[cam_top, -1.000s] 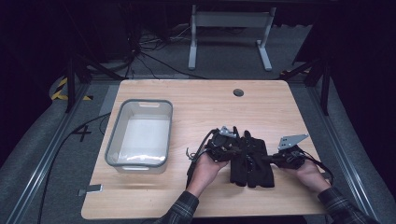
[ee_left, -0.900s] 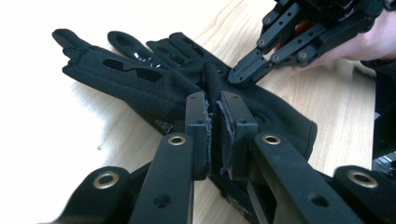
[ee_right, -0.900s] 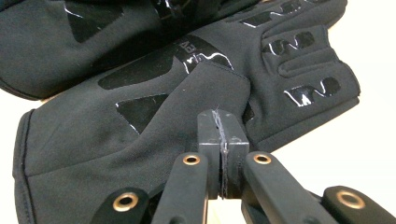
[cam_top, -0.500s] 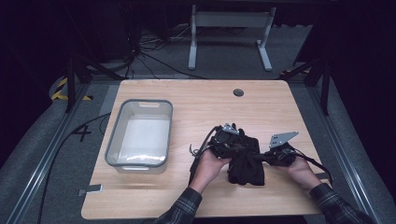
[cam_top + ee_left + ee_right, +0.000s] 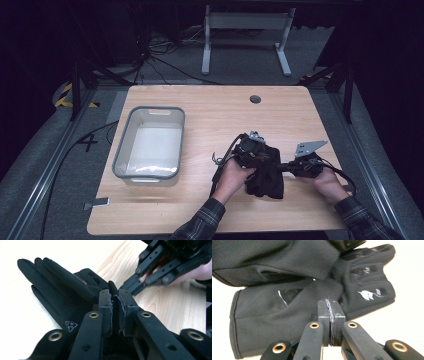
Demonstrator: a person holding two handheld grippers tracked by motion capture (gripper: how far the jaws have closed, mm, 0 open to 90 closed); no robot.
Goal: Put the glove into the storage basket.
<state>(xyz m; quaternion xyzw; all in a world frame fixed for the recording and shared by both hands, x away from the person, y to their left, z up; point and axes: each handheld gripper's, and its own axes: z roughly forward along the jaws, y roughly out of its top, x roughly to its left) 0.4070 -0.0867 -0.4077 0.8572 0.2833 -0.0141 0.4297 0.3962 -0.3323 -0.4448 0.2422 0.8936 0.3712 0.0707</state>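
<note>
Two black gloves (image 5: 265, 179) lie bunched together on the wooden table (image 5: 210, 115), near its front right. My left gripper (image 5: 259, 159) comes in from their left and is shut on a fold of one glove (image 5: 62, 290). In the left gripper view (image 5: 115, 305) black fabric sits pinched between the pads. My right gripper (image 5: 281, 167) is shut, with its tips at the gloves' right edge. In the right gripper view (image 5: 329, 307) one glove (image 5: 274, 312) lies flat and the other (image 5: 287, 260) is raised over it. Whether the right pads pinch fabric I cannot tell.
A translucent grey plastic bin (image 5: 118, 159) stands on the left half of the table. A round cable hole (image 5: 255, 99) sits near the far edge. Beyond the table are a white metal frame (image 5: 245, 20) and cables on the floor.
My left gripper has shifted a little to the right with its glove. The gloves, earlier spread wider, are now gathered into a narrower heap. The right hand has hardly moved.
</note>
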